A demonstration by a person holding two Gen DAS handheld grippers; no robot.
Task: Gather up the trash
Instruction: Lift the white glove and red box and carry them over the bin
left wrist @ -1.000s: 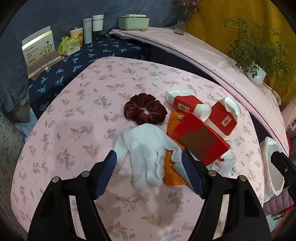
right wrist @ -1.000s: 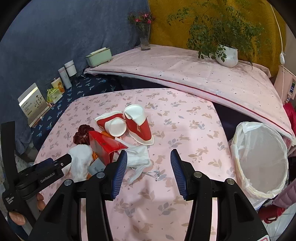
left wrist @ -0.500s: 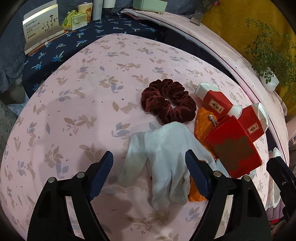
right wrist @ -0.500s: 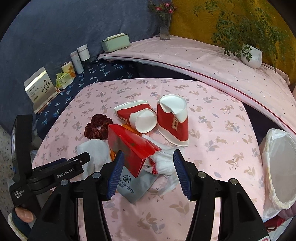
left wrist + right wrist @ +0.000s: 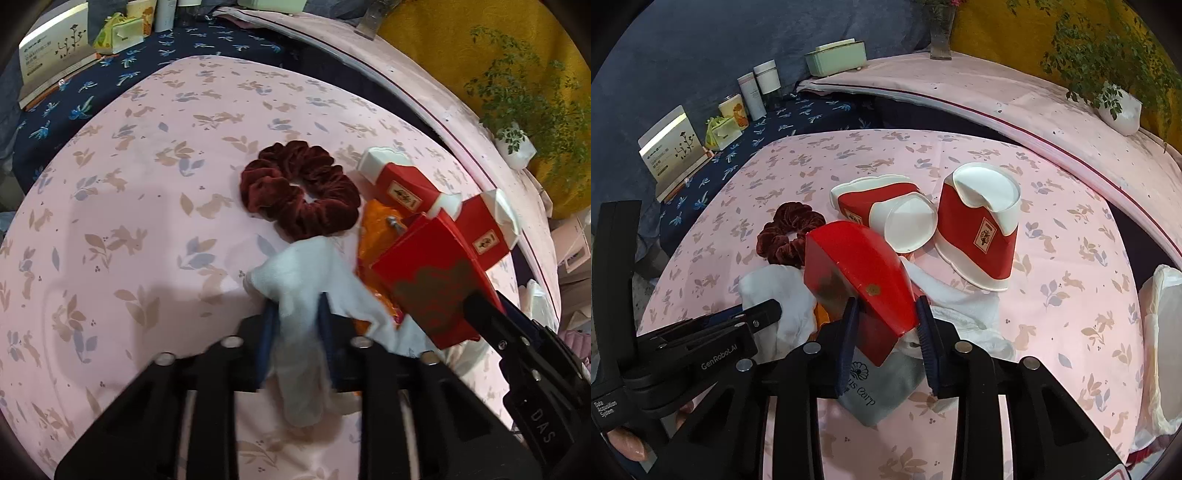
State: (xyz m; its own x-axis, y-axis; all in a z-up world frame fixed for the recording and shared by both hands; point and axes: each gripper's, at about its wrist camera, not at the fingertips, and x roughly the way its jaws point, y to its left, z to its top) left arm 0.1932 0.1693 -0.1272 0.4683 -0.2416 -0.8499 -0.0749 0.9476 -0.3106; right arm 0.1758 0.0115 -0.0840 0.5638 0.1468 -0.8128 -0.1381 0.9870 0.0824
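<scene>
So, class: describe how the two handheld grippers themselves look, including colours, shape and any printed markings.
Both are matte black forked frames with silver bolts and ribbed dark-blue finger pads. The left gripper carries white "GenRobot.AI" lettering in the right wrist view; the right gripper shows "DAS" in the left wrist view.

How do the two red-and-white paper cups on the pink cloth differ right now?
Pose: the left cup lies on its side, base toward the right wrist camera; the right cup stands upside down, mouth on the pink cloth.
Contact: the left cup's base sits just behind the red box that the right gripper clamps; the right cup stands clear of the box.
Shared: red bodies, white scalloped trim, a small label.
</scene>
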